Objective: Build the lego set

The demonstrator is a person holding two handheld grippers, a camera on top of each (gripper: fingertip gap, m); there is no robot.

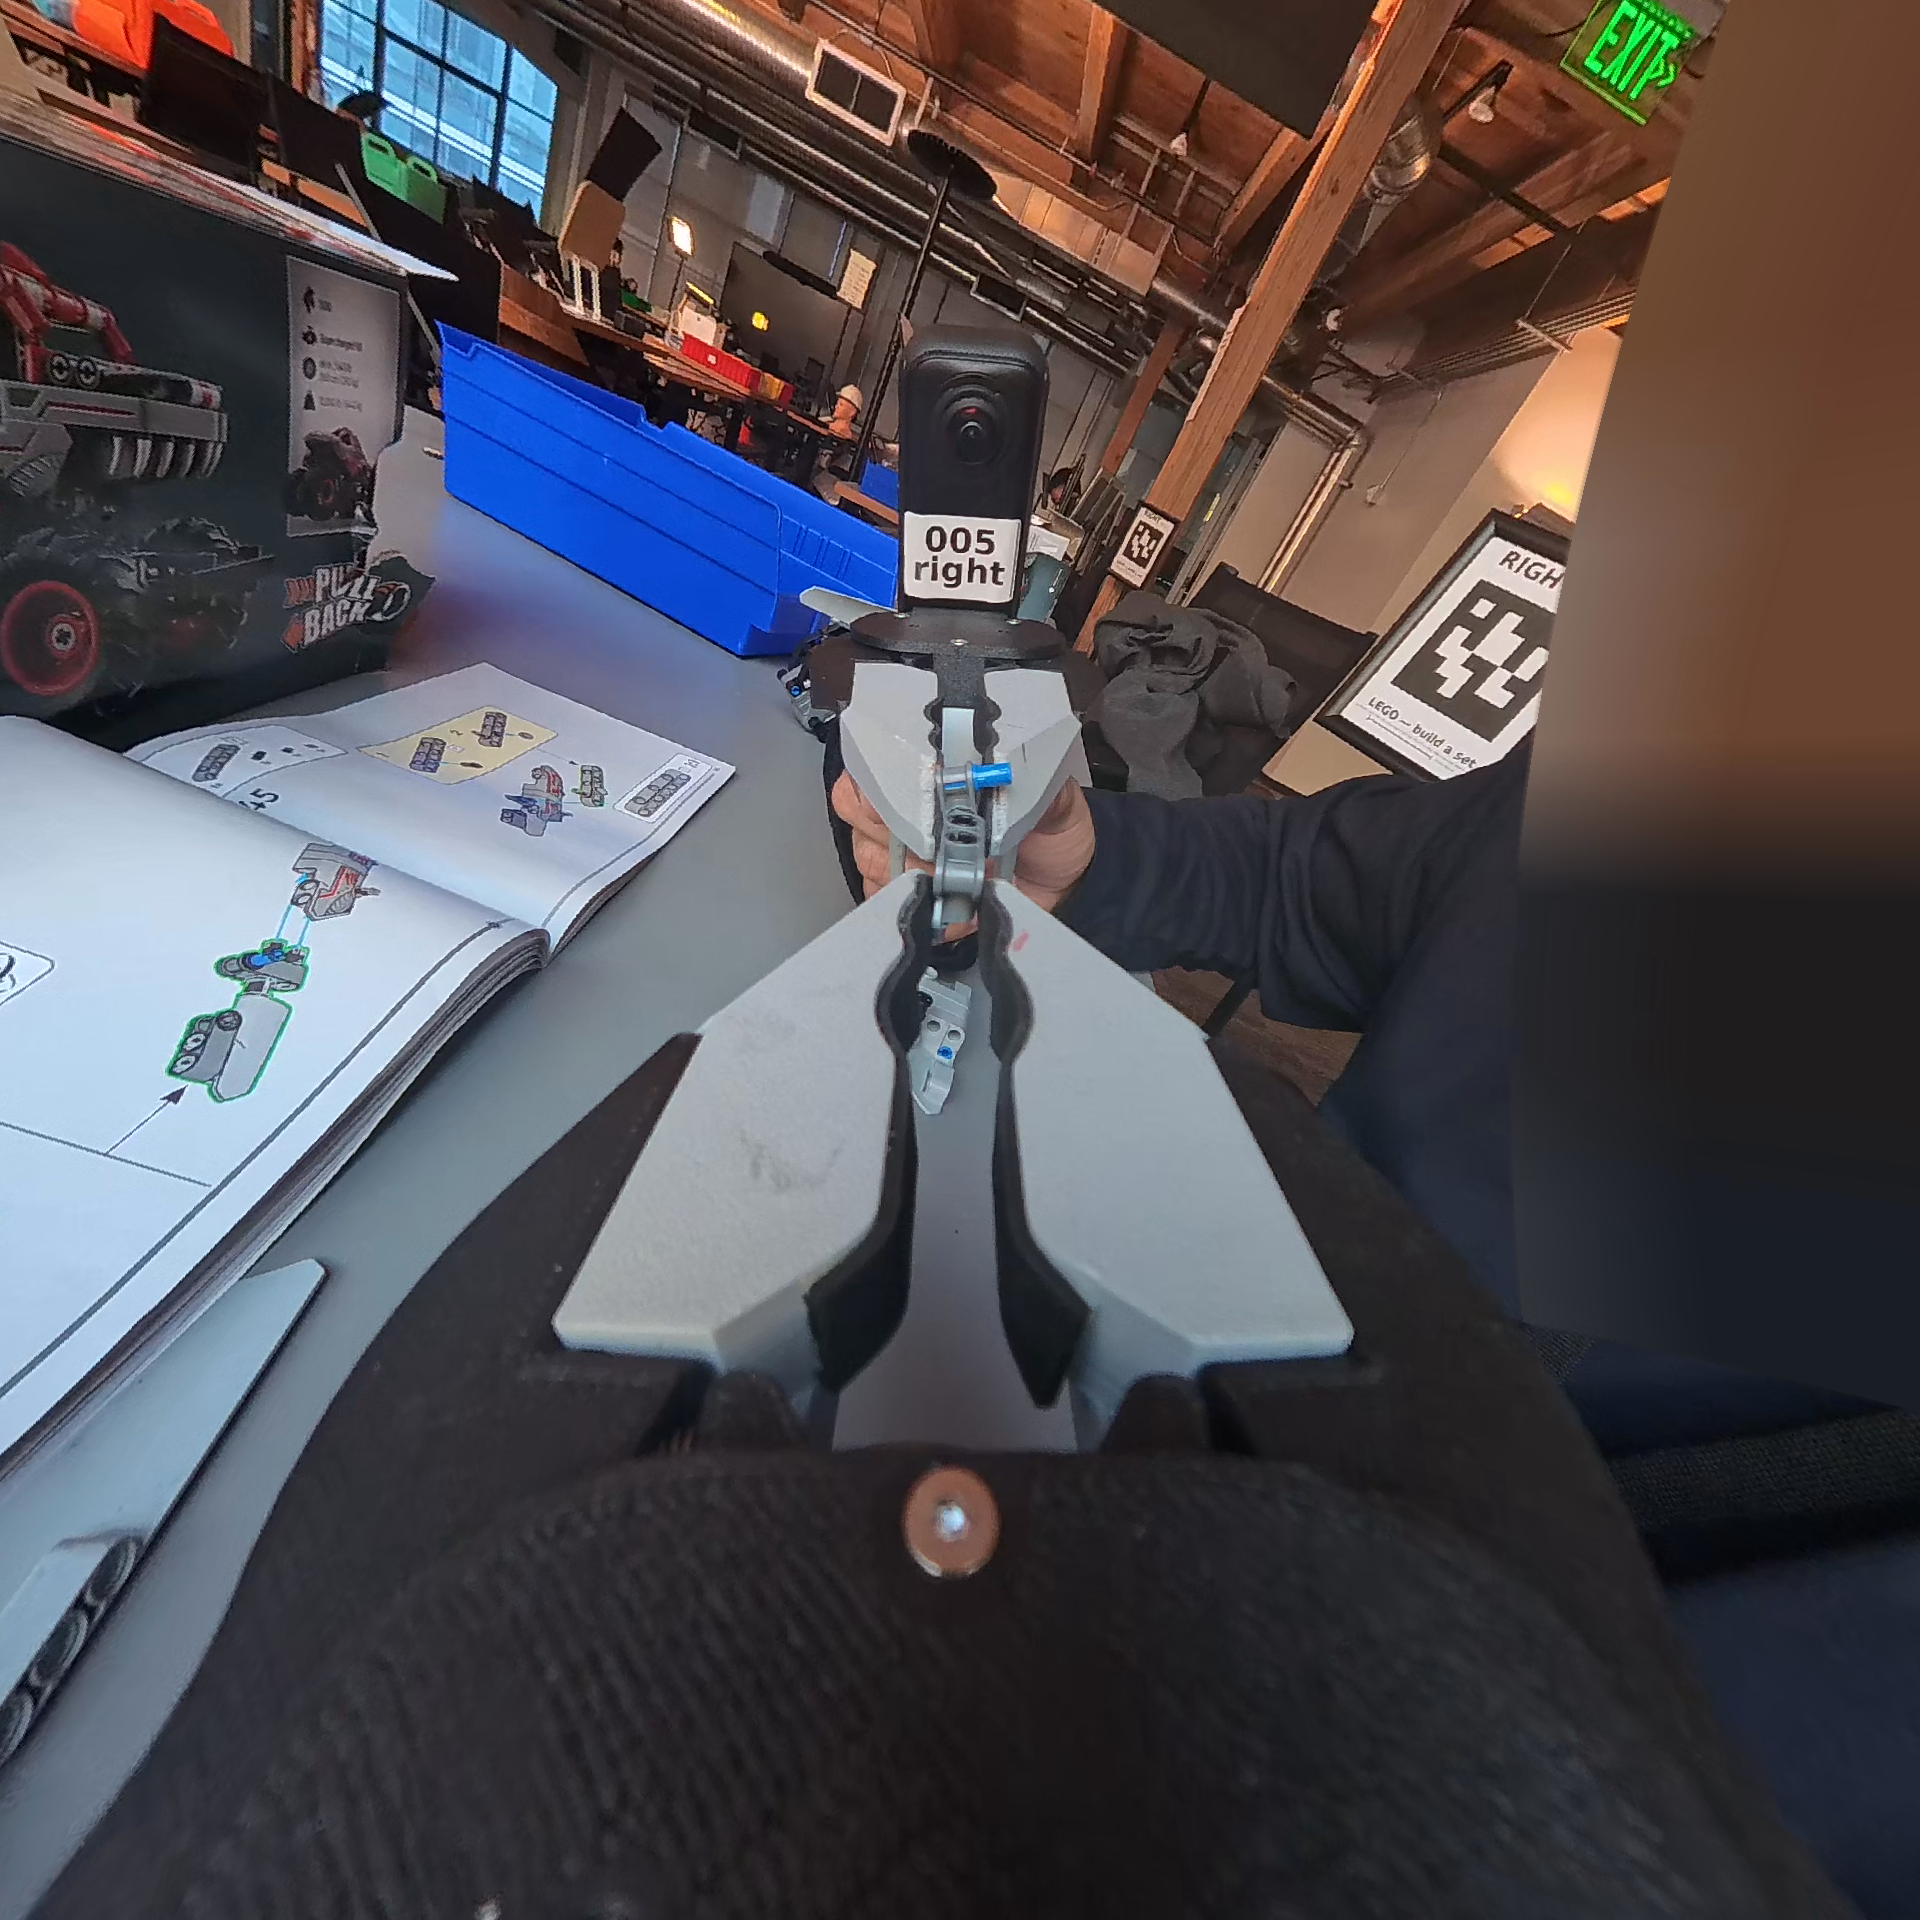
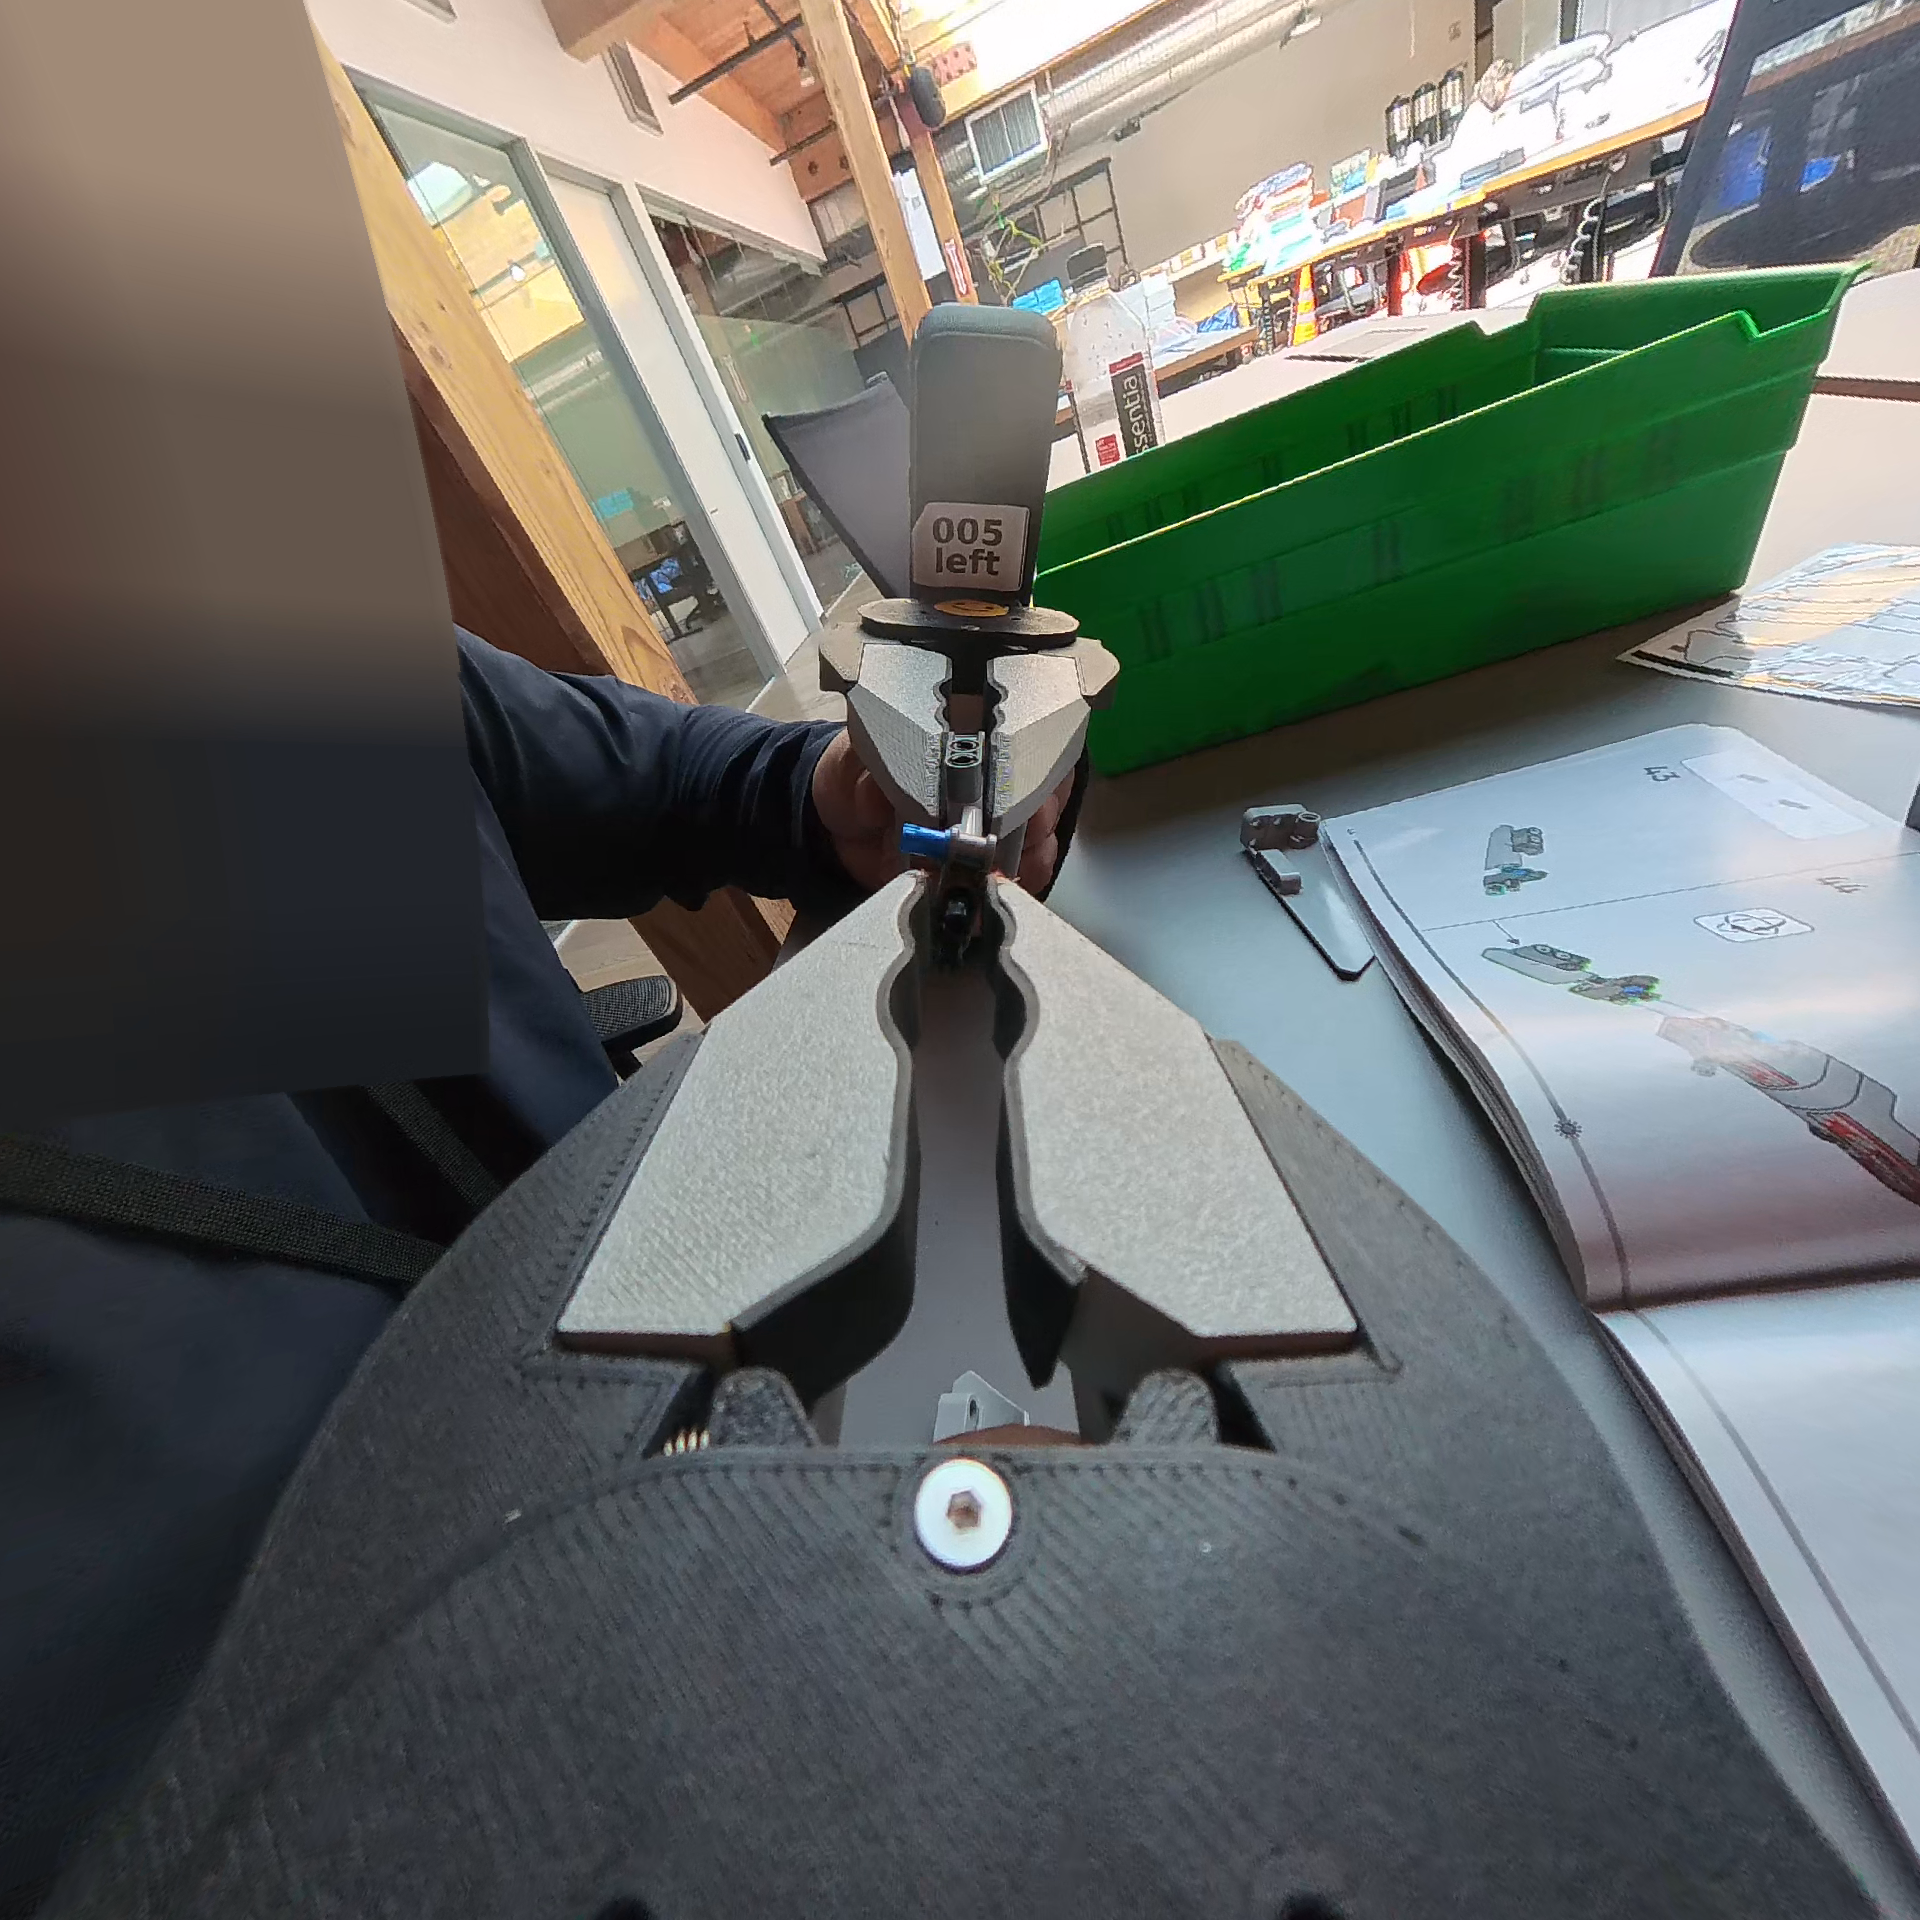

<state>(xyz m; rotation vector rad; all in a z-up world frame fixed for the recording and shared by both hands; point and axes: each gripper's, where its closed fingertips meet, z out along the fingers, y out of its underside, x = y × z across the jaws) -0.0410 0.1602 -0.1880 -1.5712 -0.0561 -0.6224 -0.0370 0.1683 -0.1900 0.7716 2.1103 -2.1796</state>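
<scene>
We are holding the two grippers nose to nose above the table (image 1: 644, 634), tips almost meeting. Our left gripper (image 1: 951, 899) is clamping the grey beam (image 1: 954, 883) at its very tips, the beam sticking forward and up toward the other gripper. Our right gripper (image 2: 954, 904) is closing on a dark piece (image 2: 952, 920) right at its tips; we cannot tell exactly what that piece is, but it is lining up with the grey connector (image 2: 971, 844) just ahead, which carries a blue pin (image 2: 921, 837) pointing to the left of our right gripper. In the left wrist view that same blue pin (image 1: 992, 772) is poking out to the right, just past the beam's far end. Below our left fingers, a small grey part (image 1: 940, 1039) is lying on the table. To the left of our left gripper the manual (image 1: 239, 935) is lying open, with the set box (image 1: 187, 457) and a blue bin (image 1: 665, 499) beyond it. To the right of our right gripper a loose grey piece (image 2: 1288, 862) is resting beside the manual (image 2: 1683, 997), and a green bin (image 2: 1455, 488) is sitting farther ahead.
</scene>
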